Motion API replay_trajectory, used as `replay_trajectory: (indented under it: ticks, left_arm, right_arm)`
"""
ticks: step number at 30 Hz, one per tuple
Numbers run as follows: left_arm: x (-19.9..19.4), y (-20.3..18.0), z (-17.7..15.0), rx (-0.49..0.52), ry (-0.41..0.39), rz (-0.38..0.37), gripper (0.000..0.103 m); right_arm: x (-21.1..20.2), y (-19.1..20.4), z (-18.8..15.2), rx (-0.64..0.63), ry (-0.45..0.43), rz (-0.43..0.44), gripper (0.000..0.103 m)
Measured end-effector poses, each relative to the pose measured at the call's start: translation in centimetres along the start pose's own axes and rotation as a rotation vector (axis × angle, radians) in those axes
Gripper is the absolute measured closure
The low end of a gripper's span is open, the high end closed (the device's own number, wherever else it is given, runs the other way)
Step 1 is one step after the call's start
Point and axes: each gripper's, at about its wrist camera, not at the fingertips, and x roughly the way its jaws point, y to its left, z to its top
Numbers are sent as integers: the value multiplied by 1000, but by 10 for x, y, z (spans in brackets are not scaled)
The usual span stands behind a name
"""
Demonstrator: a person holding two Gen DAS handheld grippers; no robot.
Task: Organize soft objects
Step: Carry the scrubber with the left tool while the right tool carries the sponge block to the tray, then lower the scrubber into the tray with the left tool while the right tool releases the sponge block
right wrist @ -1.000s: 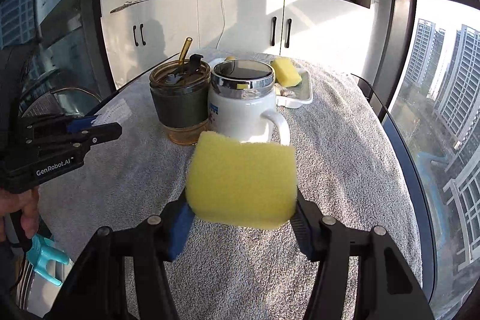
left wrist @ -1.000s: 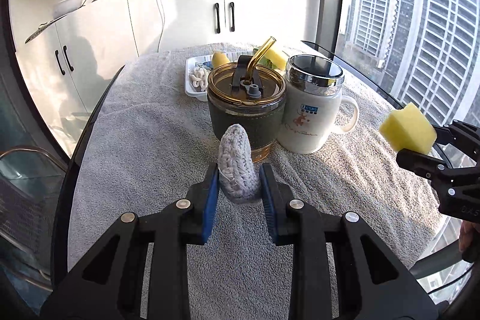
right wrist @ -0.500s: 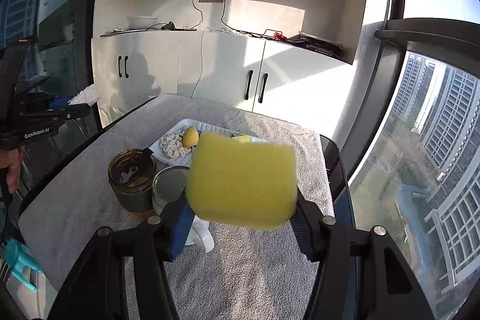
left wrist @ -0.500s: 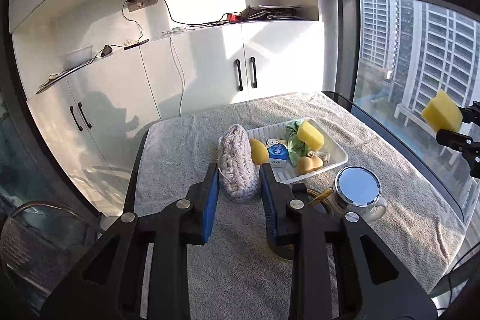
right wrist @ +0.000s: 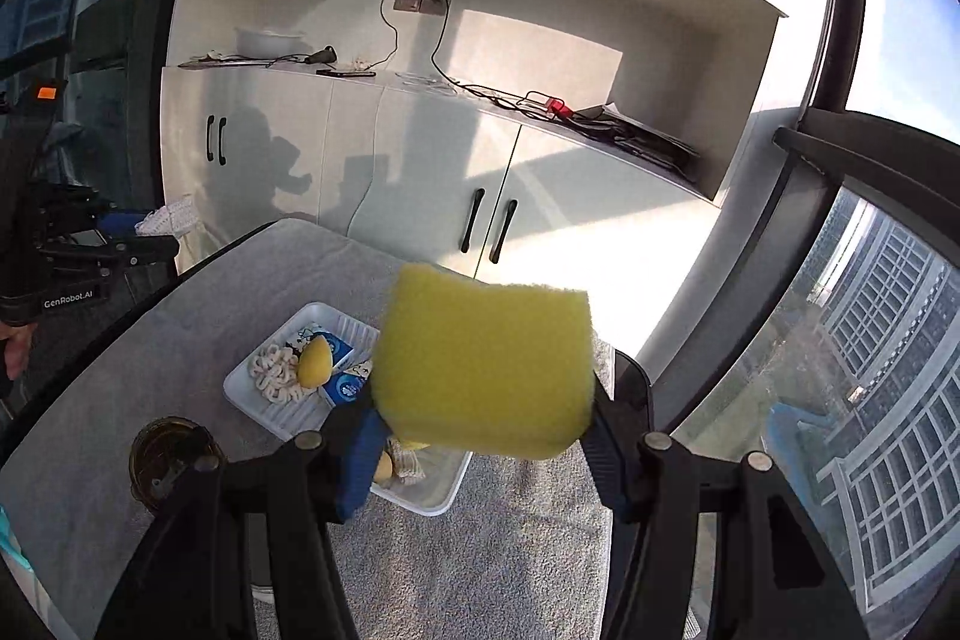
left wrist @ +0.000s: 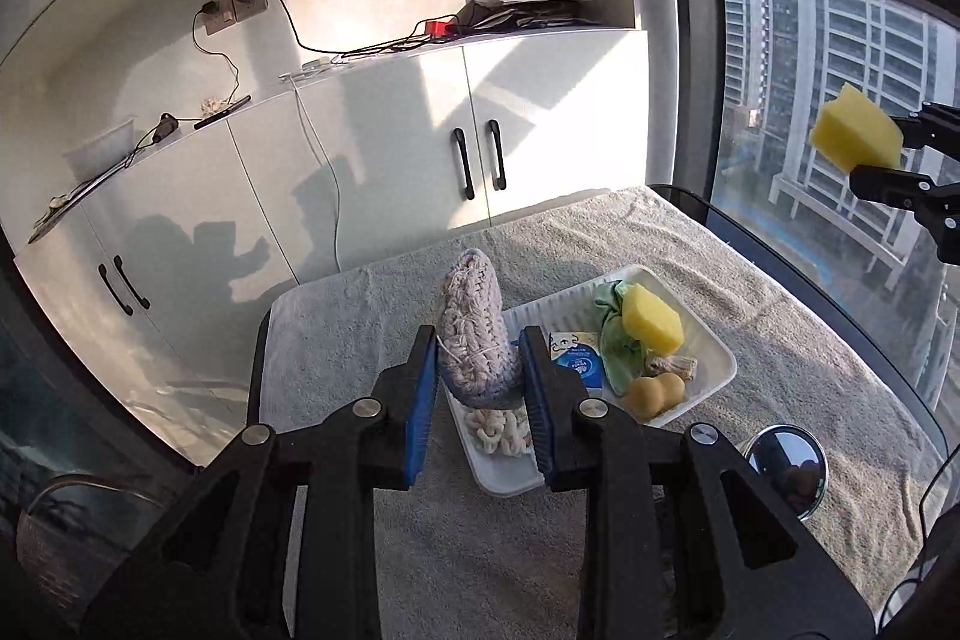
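My left gripper (left wrist: 479,388) is shut on a grey-white crocheted piece (left wrist: 474,334), held high above the near end of a white tray (left wrist: 717,361). The tray holds a yellow sponge (left wrist: 652,323), a green cloth (left wrist: 618,346), a white knotted cord (left wrist: 498,430), a small blue-and-white packet (left wrist: 579,364) and a tan soft toy (left wrist: 654,391). My right gripper (right wrist: 483,430) is shut on a second yellow sponge (right wrist: 486,364), raised over the tray (right wrist: 282,418); from the left wrist view it hangs at the far right (left wrist: 858,139).
A grey towel (left wrist: 780,340) covers the dark-rimmed table. A steel-lidded mug (left wrist: 786,466) and an amber-lidded tumbler (right wrist: 171,460) stand near the tray. White cabinets (left wrist: 372,172) with cables lie beyond; a tall window (right wrist: 870,370) is at the right. A person's hand (right wrist: 15,346) grips the left tool.
Both grippers rose well above the table with their loads and moved forward past the two cups. The tray now lies below them instead of behind the cups.
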Motion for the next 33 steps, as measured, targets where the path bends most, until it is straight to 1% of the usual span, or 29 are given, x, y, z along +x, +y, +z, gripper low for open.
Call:
replay_trajectory:
  ticks: [2,5,8,11,15,19,22,25,29,33]
  left_arm:
    - [16,1,3,0,14,-45,78]
    - [42,-2,2,19,47,-71,78]
    - [69,-5,-2,22,85,-118,78]
    - [100,-9,-10,37,138,-172,78]
    - [140,-15,-23,52,213,-254,77]
    - [168,-22,-37,70,249,-298,77]
    - [179,-29,-47,84,262,-332,77]
    - [183,-37,-55,123,262,-346,77]
    - [182,-39,-57,122,243,-374,77]
    - [179,-47,-65,153,231,-388,77]
  right_arm:
    - [17,-2,8,-1,19,11,42]
    - [48,-3,13,-4,52,34,42]
    - [81,0,13,-13,84,54,42]
    - [115,4,6,-20,129,80,42]
    - [160,9,-7,-27,187,137,42]
    - [198,21,-21,-72,239,168,42]
    - [221,33,-30,-96,268,197,42]
    - [235,48,-38,-130,283,228,42]
    - [250,67,-47,-167,301,244,42]
    - [261,80,-53,-208,312,229,41]
